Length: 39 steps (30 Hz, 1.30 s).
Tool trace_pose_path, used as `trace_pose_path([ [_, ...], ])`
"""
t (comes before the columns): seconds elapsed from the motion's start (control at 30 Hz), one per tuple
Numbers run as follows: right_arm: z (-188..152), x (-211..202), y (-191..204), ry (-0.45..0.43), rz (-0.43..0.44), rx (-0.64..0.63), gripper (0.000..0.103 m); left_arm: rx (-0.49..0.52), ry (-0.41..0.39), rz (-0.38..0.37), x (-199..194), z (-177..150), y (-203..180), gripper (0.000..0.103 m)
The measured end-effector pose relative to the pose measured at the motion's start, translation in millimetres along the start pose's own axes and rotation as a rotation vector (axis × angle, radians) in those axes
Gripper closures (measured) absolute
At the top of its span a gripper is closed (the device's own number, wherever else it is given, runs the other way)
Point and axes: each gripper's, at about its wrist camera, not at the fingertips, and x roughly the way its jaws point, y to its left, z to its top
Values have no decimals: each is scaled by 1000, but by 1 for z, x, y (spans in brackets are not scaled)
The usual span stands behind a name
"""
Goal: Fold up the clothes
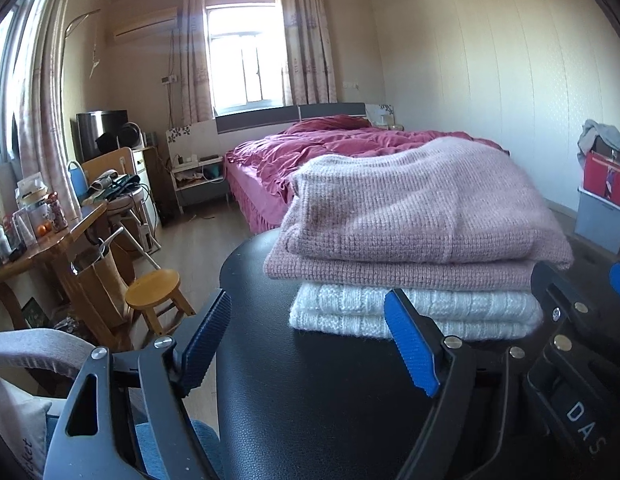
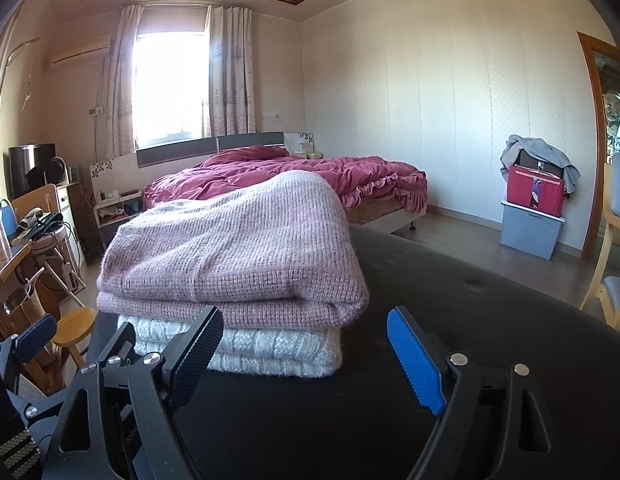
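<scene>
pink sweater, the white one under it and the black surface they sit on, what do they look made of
Pink sweater: soft fuzzy knit, probably wool or acrylic, with a fine waffle-like stitch and haloed edges.
White sweater: chunkier ribbed or cable knit, also fuzzy.
Black surface: looks like leather or faux leather, with a fine pebbled grain and a dull sheen.

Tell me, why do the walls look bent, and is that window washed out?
Left wrist view: the fisheye lens bows the curtain and walls, and the window glares white, streaking haze to its left. Right wrist view: the window is blown out, yet the sweaters stay sharp; corners are dark.
</scene>
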Motion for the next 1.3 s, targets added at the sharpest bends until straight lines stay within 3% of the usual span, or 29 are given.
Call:
trace_pose_path([
  [0.33, -1, 9, -1, 82, -46, 21, 16, 34, 49, -43, 11, 1, -8, 16],
  [0.83, -5, 2, 2, 81, -104, -8, 16, -150, 53, -154, 9, 0, 30, 16],
  [1.17, -5, 1, 4, 94, -84, -19, 16, -20, 62, -91, 2, -1, 21, 16],
  [1.3, -6, 1, 7, 106, -76, -20, 16, -30, 73, -102, 5, -1, 24, 16],
])
